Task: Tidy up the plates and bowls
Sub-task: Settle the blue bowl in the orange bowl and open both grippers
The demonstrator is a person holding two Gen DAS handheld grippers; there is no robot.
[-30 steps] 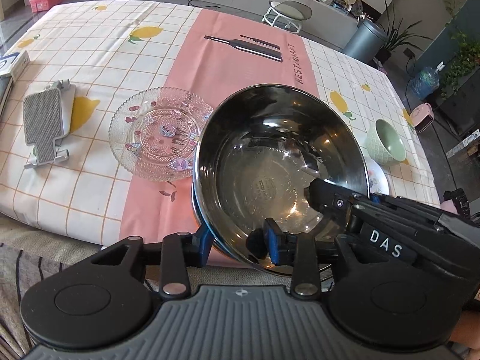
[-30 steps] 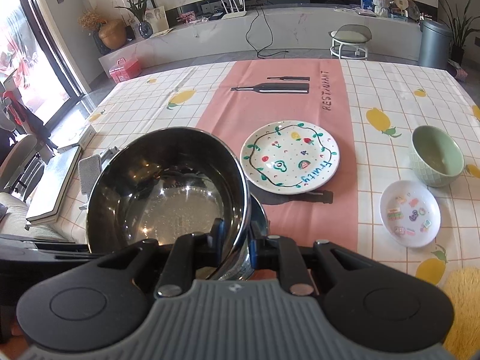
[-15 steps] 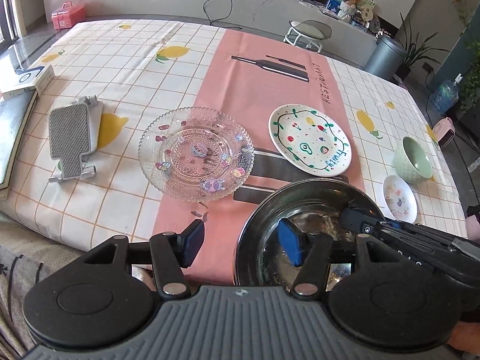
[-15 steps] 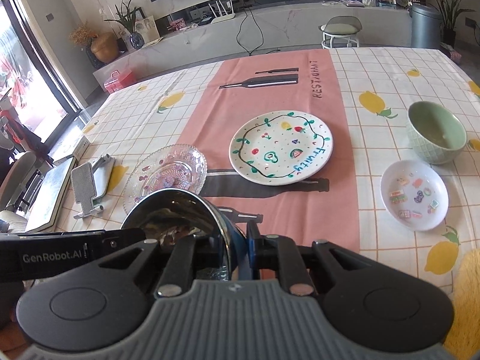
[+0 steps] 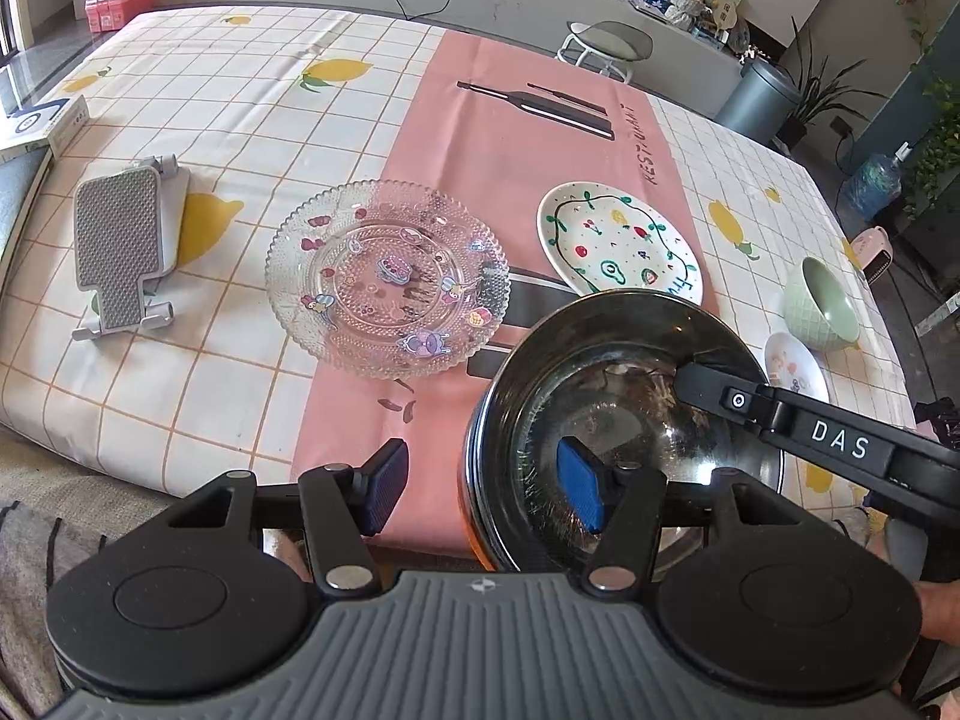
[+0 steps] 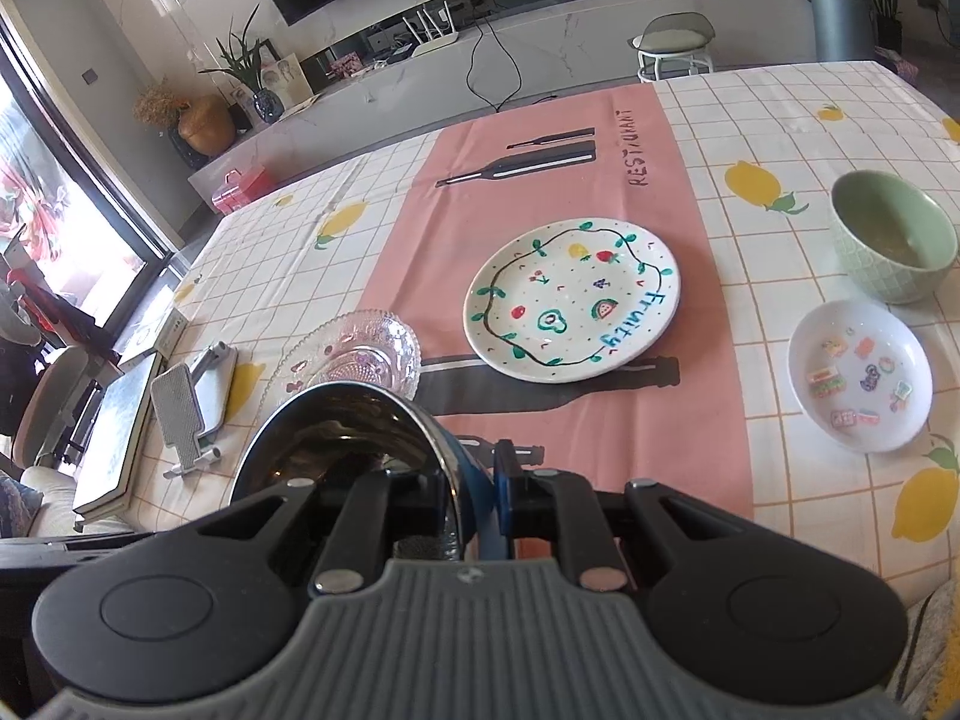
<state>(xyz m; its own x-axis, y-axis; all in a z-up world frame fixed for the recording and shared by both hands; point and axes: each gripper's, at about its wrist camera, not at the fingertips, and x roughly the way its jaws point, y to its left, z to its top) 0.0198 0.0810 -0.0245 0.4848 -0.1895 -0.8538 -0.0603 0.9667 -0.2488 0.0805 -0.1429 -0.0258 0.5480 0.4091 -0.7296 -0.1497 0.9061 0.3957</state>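
The right gripper point(image 6: 489, 495) is clamped on the rim of the steel bowl point(image 5: 624, 426), holding it low over the table's near edge, just in front of the glass plate point(image 5: 387, 276). The left gripper point(image 5: 486, 480) has just been opening; its pads straddle the bowl's rim without pressing.

With one pinch on thin, slick metal, the bowl could swivel or slip and clip the glass plate. Beyond the bowl lies the fruit-painted plate point(image 6: 573, 300); well right of it sit the green bowl point(image 6: 894, 246) and the small sticker dish point(image 6: 861, 375). A phone stand point(image 5: 123, 252) lies left of the glass plate, out of the way.
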